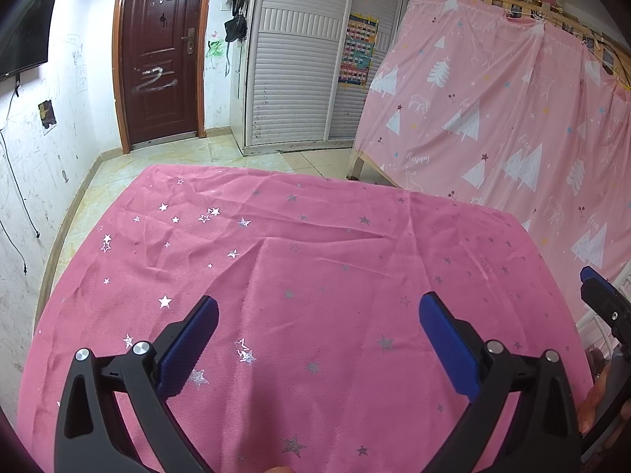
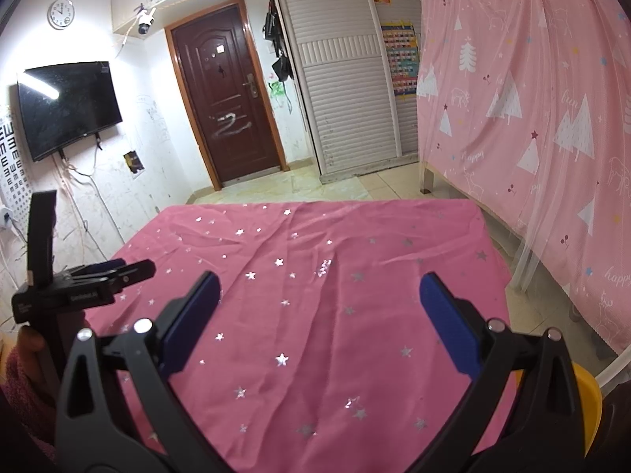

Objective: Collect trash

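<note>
Left gripper [image 1: 317, 315]: one, blue-padded jaws spread wide, holding nothing, above the cloth.
Right gripper [image 2: 319, 295]: one, jaws likewise spread wide and holding nothing.
Table covering: one pink star-print tablecloth [image 1: 315, 244], wrinkled, with silver stars.
Trash: none could be made out on the cloth in either view.
Yellow object [image 2: 587, 398]: one, at the table's right edge, partly hidden behind the right gripper's frame; kind unclear.
Doors: one dark brown door [image 2: 226, 106]; white louvred wardrobe doors [image 2: 347, 79] beside it.
Wall: one television [image 2: 67, 106], one clock [image 2: 61, 13].
Curtain: one pink tree-print curtain [image 2: 532, 98] right of the table.
</note>
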Available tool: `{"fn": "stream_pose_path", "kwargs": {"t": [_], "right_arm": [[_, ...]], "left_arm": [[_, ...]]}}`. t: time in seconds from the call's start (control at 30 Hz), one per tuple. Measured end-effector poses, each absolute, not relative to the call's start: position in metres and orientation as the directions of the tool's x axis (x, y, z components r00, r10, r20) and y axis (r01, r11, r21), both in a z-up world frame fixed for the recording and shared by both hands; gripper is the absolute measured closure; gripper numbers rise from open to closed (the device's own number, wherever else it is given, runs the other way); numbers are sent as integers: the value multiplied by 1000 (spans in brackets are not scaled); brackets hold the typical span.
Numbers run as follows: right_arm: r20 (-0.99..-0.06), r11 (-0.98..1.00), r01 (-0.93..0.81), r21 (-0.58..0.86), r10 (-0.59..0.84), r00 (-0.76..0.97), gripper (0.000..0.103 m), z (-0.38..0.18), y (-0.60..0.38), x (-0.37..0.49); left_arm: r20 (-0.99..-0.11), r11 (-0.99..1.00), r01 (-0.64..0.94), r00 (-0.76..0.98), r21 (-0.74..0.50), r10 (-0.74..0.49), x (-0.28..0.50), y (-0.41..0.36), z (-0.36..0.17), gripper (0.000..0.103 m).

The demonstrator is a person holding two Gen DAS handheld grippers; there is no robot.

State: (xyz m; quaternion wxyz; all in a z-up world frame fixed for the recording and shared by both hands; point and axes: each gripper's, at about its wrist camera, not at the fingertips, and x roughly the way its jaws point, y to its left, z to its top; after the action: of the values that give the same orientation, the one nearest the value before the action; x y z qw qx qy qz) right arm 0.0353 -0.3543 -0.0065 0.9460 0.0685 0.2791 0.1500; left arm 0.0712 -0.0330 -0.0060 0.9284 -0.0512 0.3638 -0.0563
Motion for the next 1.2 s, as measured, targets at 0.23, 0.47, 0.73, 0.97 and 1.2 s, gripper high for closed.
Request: {"fn": "stream_pose_path", "kwargs": {"t": [0.23,0.47,0.73,0.97,1.2], "right_arm": [[-509,945,-246,214,323,798,6,-7,-354,36],[-508,946,-245,212,321,799,6,-6,-354,36],[-509,946,-244,212,321,799,6,-7,-354,36],[-509,946,-245,213,322,799,6,-7,-354,36],[-508,946,-245,213,322,799,6,-7,-354,36]], "left_arm": [[-671,989,69,727,-134,-142,72,-32,-7,8],[-672,989,69,728,-131,-140,73,-32,-7,8],[-672,989,69,727,-131,-140,73,-32,-6,8],[-672,989,70,728,-130,-140,73,-31,-6,8],[-672,989,70,727,-130,-140,73,-31,-6,8]]}}
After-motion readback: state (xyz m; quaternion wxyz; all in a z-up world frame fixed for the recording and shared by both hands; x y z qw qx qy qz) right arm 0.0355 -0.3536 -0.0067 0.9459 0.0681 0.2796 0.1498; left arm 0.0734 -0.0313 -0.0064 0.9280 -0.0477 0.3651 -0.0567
